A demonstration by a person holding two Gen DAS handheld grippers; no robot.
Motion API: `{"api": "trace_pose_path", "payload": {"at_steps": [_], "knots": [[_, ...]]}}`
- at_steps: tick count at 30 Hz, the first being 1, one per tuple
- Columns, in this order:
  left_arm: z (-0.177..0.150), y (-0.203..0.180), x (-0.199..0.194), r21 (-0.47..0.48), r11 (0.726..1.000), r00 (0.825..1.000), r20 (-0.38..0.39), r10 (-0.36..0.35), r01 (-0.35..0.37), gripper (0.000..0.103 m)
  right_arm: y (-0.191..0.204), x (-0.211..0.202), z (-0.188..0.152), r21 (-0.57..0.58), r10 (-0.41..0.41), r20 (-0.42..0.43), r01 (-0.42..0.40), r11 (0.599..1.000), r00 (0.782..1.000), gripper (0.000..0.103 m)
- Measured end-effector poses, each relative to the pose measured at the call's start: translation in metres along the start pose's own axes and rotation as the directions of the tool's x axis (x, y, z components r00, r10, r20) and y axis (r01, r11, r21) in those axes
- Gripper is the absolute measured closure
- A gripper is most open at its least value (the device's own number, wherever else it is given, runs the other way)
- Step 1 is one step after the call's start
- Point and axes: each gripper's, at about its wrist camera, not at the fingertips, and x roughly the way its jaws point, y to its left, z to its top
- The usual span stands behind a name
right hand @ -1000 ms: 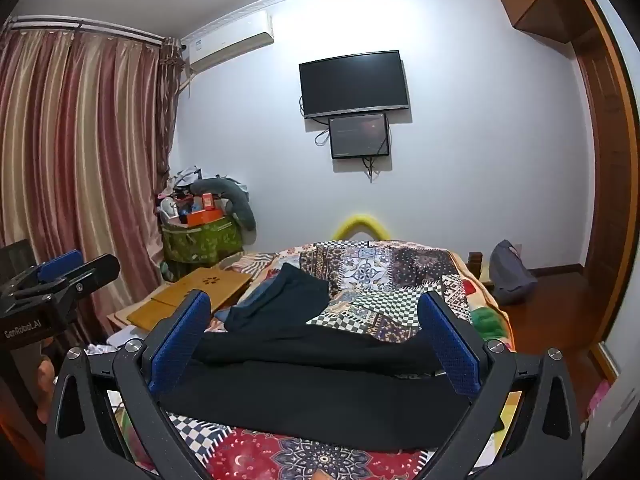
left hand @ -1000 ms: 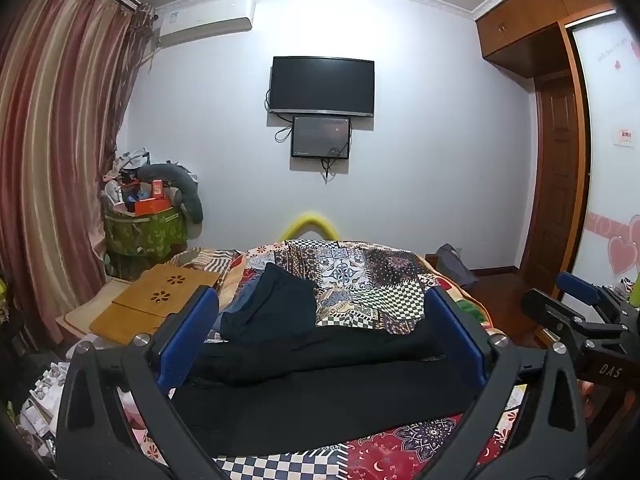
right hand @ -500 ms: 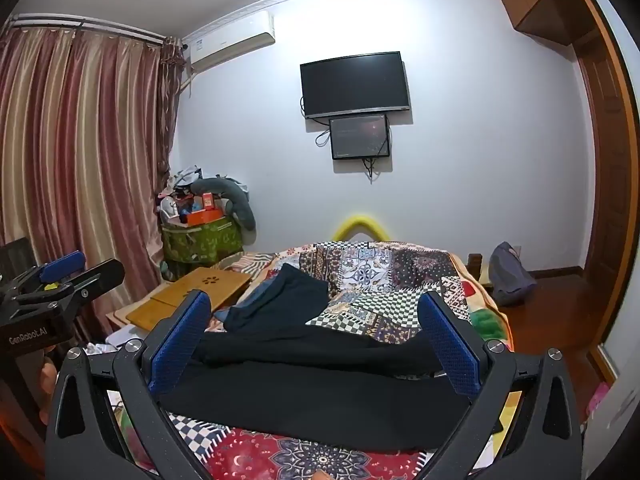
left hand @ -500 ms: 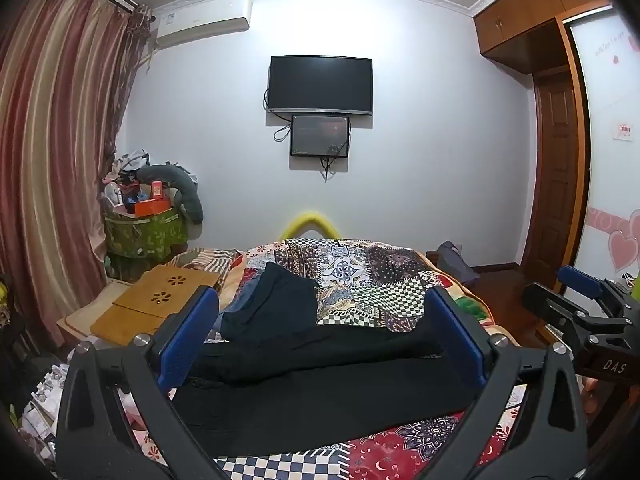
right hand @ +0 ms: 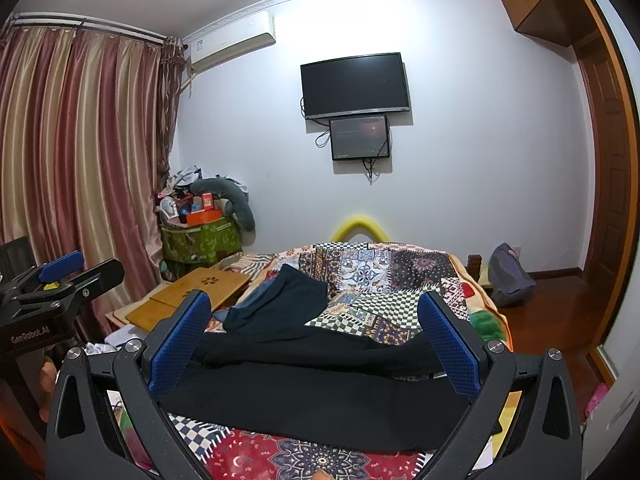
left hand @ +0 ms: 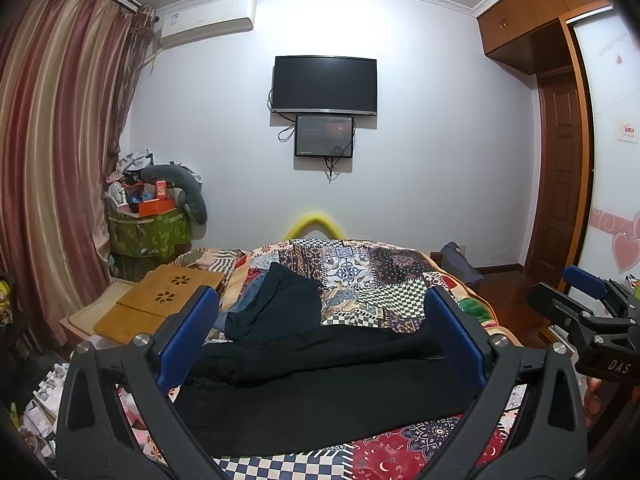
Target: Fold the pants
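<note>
Air above pants (left hand: pixel 320 400) free – dark clothes pile (left hand: pixel 276 304) (far-left) blocks beyond.

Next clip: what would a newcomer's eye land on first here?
Probably the black pants spread across the near end of the patchwork bedspread, framed by the open blue-padded left tongs. Next, the dark TV high on the far wall, and the right tongs, also open and empty.
</note>
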Motion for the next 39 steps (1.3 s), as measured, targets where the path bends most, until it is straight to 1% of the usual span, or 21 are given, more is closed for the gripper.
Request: {"api": "trace_pose_path", "payload": {"at_steps": [22, 39], "knots": [[0.0001, 0.0049, 0.0024, -0.006, 1.000, 1.000, 0.000, 0.002, -0.002, 0.000, 0.0003, -0.0001, 0.0012, -0.008, -0.001, -0.009, 0.001, 1.000, 1.000, 0.000], [-0.0002, 0.0074, 0.0074, -0.010, 1.000, 1.000, -0.004, -0.001, 0.001, 0.000, -0.0065, 0.0018, -0.0002, -0.004, -0.002, -0.013, 0.002, 1.000, 1.000, 0.000]]}}
